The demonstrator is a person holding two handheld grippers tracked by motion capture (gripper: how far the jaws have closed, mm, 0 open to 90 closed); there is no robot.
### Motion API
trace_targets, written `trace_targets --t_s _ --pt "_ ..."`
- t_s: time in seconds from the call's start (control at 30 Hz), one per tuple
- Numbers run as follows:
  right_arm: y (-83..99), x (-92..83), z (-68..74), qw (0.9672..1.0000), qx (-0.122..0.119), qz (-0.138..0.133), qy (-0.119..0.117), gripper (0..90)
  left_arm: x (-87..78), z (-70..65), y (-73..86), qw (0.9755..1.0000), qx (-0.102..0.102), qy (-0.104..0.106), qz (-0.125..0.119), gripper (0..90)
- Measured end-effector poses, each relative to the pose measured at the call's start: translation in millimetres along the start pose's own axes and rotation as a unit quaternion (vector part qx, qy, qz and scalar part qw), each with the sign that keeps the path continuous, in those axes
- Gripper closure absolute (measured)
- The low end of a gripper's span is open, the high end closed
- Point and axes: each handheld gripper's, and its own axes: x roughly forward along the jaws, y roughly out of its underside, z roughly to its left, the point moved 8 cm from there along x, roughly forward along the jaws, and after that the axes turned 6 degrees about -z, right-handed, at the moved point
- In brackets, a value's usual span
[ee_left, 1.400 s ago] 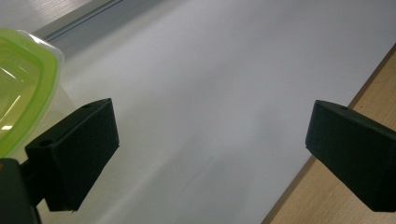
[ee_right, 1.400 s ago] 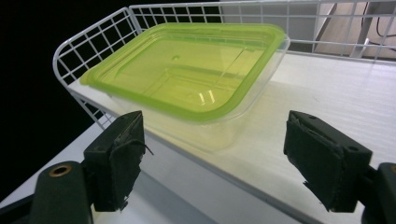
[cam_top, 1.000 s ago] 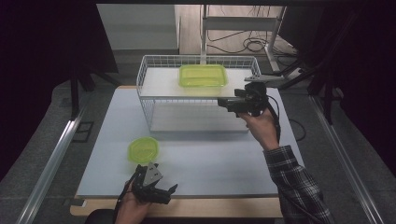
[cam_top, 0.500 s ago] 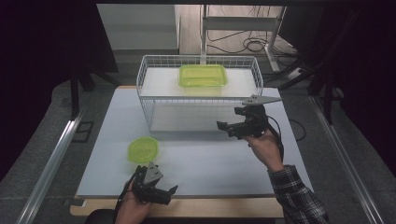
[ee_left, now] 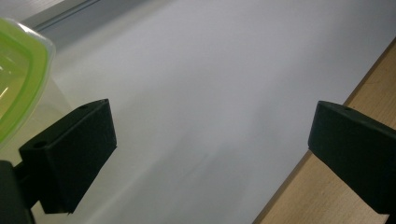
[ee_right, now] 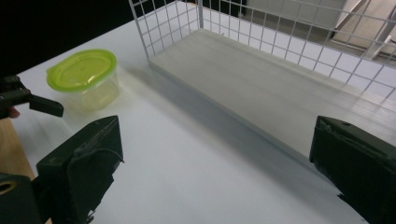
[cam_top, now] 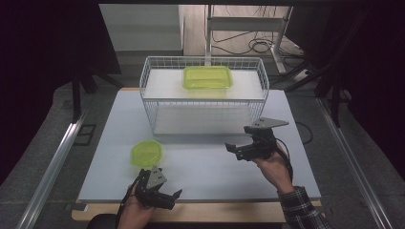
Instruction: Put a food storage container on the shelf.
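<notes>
Both claws stand released and empty, right claw [cam_top: 237, 149] just having spread beside the rack [cam_top: 157, 102], so fetching the tub [cam_top: 146, 153] ahead of left claw [cam_top: 165, 194] on the counter [cam_top: 215, 167] looks next.

A pale grey table top [cam_top: 296, 157] with a wooden front edge [cam_top: 224, 212] stands on grey floor [cam_top: 43, 143], metal rails [cam_top: 52, 171] run along both sides, cables [cam_top: 248, 45] lie beyond, and darkness surrounds it.
</notes>
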Motion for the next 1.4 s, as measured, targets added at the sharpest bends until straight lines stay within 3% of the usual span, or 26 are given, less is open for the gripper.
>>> trace_targets --t_s 0.3,0.57,0.97,1.23,1.4 --pt "29.2 -4.6 4.4 1.0000 0.002 0.009 0.004 2.1 0.1 1.2 -0.3 1.0000 0.005 0.000 -0.006 1.0" --pt "50.1 -9.4 8.7 0.9999 0.006 0.010 0.009 2.2 1.2 0.7 1.9 0.9999 0.013 0.004 0.003 0.9" --pt "91.7 -16.1 5.7 0.9989 -0.015 0.033 0.028 2.3 2.9 -1.4 3.2 0.9996 0.025 0.007 0.010 1.0" --pt "117.9 -17.6 3.5 0.9979 0.003 0.058 0.027 2.4 3.8 -3.2 3.3 0.9995 0.030 0.008 0.011 1.0" --pt "122.8 -15.2 2.9 0.9975 0.003 0.065 0.027 2.5 3.4 -4.5 2.9 0.9996 0.023 0.012 0.013 1.5"
